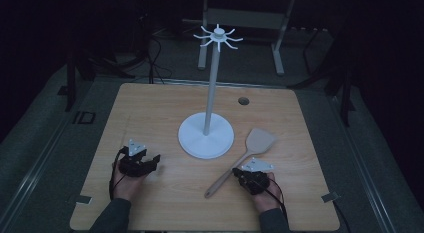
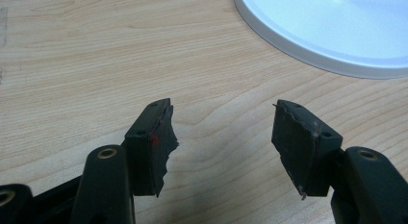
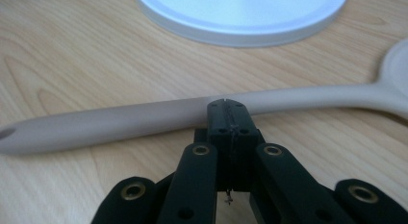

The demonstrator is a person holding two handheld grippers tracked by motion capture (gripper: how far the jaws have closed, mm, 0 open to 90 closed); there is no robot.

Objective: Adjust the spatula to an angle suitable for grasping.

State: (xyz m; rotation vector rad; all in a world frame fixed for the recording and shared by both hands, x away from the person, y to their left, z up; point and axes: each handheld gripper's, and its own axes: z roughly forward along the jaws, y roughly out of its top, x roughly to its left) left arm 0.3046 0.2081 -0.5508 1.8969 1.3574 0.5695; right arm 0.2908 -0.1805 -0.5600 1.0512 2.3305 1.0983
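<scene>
- Spatula (image 1: pixel 247 155): beige, lies flat on the wooden table (image 1: pixel 150 113), right of the white stand base (image 1: pixel 206 138); blade points away from the person, handle end points back toward the table's near edge
- Right gripper (image 1: pixel 239 174): positioned at the handle's right side, about mid-length; jaws pressed fully together with nothing between them
- Right gripper view: the handle (image 3: pixel 144 116) runs crosswise just beyond the clenched tips (image 3: pixel 226 107), which reach its near edge; contact cannot be confirmed
- Left gripper (image 1: pixel 152 160): rests left of the stand base, well apart from the spatula; jaws spread wide, bare table between the pads (image 2: pixel 161 137)
- Stand: upright pole (image 1: pixel 212 83) with hook ring (image 1: pixel 218 37) on top
</scene>
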